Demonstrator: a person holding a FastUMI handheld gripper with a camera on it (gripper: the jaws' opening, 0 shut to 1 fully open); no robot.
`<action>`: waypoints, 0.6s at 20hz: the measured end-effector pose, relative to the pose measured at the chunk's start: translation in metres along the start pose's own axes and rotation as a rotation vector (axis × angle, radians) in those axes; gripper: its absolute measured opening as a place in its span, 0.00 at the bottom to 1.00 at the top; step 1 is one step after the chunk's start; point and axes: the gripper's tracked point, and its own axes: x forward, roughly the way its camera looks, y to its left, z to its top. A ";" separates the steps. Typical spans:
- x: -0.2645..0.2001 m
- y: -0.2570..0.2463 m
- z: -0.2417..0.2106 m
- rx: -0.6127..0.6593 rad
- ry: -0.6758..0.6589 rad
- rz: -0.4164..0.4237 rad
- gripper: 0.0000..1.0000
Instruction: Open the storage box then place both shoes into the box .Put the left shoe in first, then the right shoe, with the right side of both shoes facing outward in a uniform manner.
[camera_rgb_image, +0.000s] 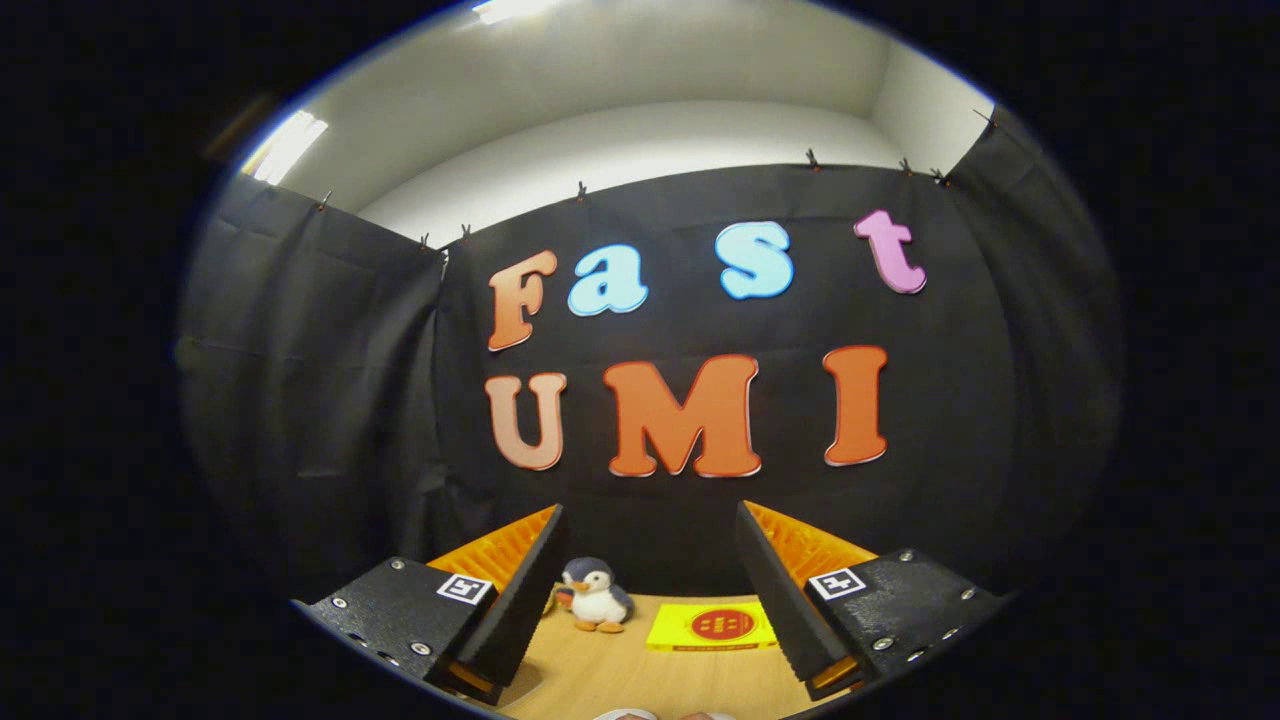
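Observation:
My gripper (650, 530) is held high and points at the booth's black cloth wall, its two black fingers (520, 590) spread wide with nothing between them. Far below, at the very near edge of the wooden table (620, 670), a small pale rounded shape (625, 714) peeks in; I cannot tell what it is. The gripper stands well above all that lies on the table.
A small plush penguin (595, 596) stands on the table near the back wall, beyond the left finger. A flat yellow pack with a red round mark (712, 626) lies to its right, between the fingers' lines.

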 end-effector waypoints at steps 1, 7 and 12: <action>0.001 0.016 -0.019 0.030 0.049 0.048 0.99; -0.003 0.090 -0.147 0.271 0.464 0.277 0.98; -0.013 0.123 -0.234 0.360 0.700 0.346 0.96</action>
